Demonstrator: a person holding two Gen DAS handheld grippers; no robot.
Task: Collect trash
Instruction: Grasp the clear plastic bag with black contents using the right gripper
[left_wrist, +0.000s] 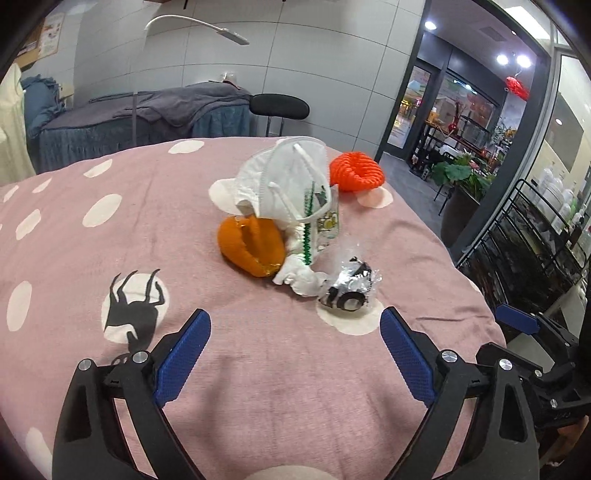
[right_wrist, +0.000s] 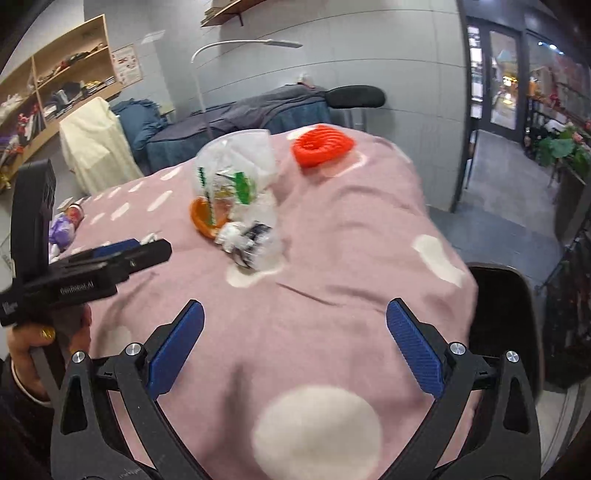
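Pink dotted bedding (left_wrist: 258, 369) carries the trash heap ahead of me: a white face mask (left_wrist: 284, 181) draped over a clear plastic cup (left_wrist: 327, 221) so most of the cup is hidden, an orange peel (left_wrist: 249, 245) at its left, crumpled white tissue (left_wrist: 299, 277) and a crinkled foil wrapper (left_wrist: 349, 290) nearest me. An orange-red foam net (left_wrist: 356, 171) lies just behind the cup. My left gripper (left_wrist: 295, 325) and right gripper (right_wrist: 295, 317) both hang spread wide and empty short of the heap; the right view is blurred, so the wrapper (right_wrist: 255, 243) there is hard to make out.
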